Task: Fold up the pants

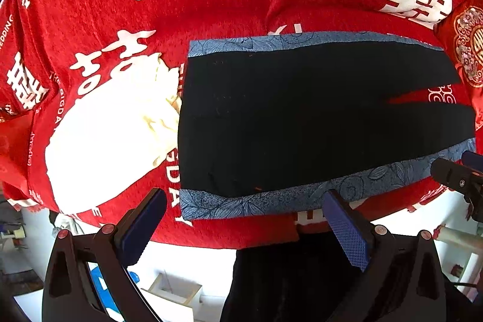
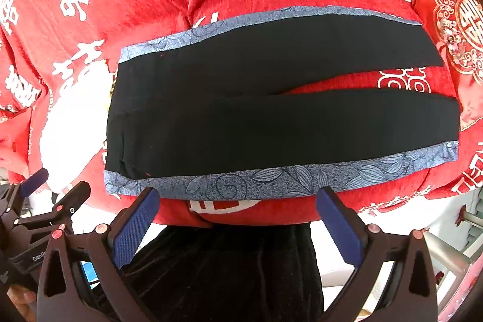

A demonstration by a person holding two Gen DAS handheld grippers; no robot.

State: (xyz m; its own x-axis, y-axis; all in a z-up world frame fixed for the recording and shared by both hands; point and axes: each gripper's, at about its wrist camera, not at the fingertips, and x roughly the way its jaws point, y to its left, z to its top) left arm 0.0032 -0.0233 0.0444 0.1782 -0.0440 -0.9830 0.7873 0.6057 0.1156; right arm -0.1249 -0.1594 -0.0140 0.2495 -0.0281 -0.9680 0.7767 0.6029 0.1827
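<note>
Both claws: left claw (image 1: 244, 201), right claw (image 2: 238, 196) spread above pants (image 2: 271, 116).

Pants (image 2: 271, 116) lie flat on the blanket (image 2: 145, 20); pillow (image 2: 459, 26) right; both tongs before them.

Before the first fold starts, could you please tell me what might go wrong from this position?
1. The pants lie near the bed's edge, on a soft red blanket; a hand-held gripper could pinch blanket along with the blue floral side stripe.
2. The legs are splayed apart at the cuffs, so folding one over the other may leave them misaligned.
3. Both the left hand-held gripper and the right hand-held gripper are open and close together, so they might collide.
</note>
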